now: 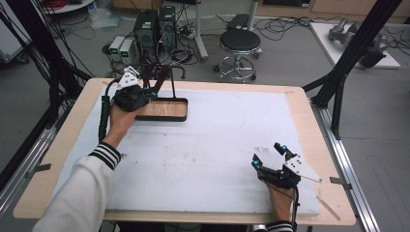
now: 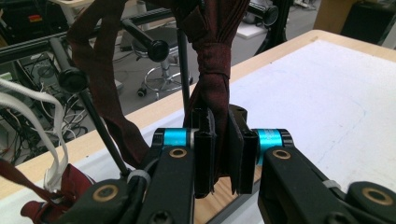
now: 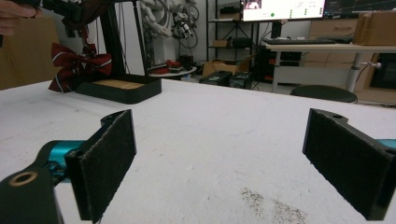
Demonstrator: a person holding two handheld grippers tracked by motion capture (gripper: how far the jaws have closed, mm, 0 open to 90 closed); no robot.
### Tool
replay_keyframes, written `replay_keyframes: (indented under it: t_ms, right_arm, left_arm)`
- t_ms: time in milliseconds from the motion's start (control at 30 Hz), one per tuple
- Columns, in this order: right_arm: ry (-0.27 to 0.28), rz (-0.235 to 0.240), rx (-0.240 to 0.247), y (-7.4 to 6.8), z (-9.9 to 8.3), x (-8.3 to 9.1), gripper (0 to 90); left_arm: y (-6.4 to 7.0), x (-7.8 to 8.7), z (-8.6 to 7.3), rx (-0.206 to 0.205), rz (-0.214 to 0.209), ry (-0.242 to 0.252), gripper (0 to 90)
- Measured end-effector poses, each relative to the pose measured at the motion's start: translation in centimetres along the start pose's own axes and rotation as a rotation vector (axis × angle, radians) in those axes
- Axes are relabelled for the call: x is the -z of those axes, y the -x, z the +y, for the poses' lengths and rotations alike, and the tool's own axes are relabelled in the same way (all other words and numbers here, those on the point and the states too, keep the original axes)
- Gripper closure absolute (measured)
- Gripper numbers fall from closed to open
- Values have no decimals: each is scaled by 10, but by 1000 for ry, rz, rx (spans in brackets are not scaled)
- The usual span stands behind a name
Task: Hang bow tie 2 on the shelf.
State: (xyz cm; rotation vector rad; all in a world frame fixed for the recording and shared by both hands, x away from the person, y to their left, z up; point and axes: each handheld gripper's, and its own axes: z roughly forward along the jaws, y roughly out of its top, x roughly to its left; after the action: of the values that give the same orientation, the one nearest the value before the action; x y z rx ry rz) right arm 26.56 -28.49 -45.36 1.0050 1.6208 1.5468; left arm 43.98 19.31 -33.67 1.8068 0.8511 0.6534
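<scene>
A black stand with a wooden base tray (image 1: 162, 110) (image 3: 119, 88) sits at the far left of the white mat (image 1: 217, 140). Dark red fabric ties (image 1: 157, 72) hang from its pegs. My left gripper (image 1: 150, 91) (image 2: 224, 154) is at the stand, shut on a knotted dark red tie (image 2: 212, 60) that hangs down between its pads. A red striped bow tie (image 3: 77, 63) (image 2: 70, 184) lies beside the stand's base. My right gripper (image 1: 267, 153) (image 3: 224, 163) rests low over the mat near the front right, open, with nothing between its pads (image 3: 105, 158).
Black knobbed pegs (image 2: 156, 46) jut out of the stand close to the left gripper. Beyond the table's far edge stand a stool (image 1: 240, 43) and computer cases (image 1: 154, 26). Black frame struts (image 1: 348, 53) rise at the table's right.
</scene>
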Motion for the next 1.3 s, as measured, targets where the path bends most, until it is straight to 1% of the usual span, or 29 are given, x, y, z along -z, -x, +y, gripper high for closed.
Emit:
replay_keyframes:
  t_ms: [100,167,333,367,433,467,567,667,767,833,1000,1033,1167,1300]
  right_arm:
    - [2,-1,2,0,0,0,88]
    - [1,0,3,0,0,0,88]
    - [1,0,3,0,0,0,88]
    - [0,-1,4,0,0,0,88]
    - [0,0,3,0,0,0,88]
    - [0,0,2,0,0,0,88]
    - [0,-1,4,0,0,0,88]
    - [0,-1,4,0,0,0,88]
    - [0,-1,7,0,0,0,88]
    - [0,-1,5,0,0,0,88]
    - [1,0,0,0,0,0,88]
    - [1,0,1,0,0,0,88]
    - [0,-1,4,0,0,0,88]
    - [0,0,5,0,0,0,88]
  left_arm:
    - [-1,-3,3,2,6,-3,818]
    - [-2,-6,3,1,7,-14,818]
    - [-6,-11,-1,19,18,-30,818]
    - [-7,-12,-1,32,17,-30,818]
    - [-9,-13,-3,36,19,-37,818]
    - [-9,-14,-4,34,19,-49,818]
    - [-11,-17,-7,48,21,-66,818]
    - [-11,-19,-10,51,33,-81,818]
    - [-11,-23,-17,50,48,-111,818]
    - [-12,-25,-20,63,49,-118,818]
    - [-14,-26,-25,53,55,-141,818]
    - [-14,-27,-25,59,56,-140,818]
    - [-13,-27,-26,50,53,-146,817]
    - [-13,-27,-25,53,50,-142,814]
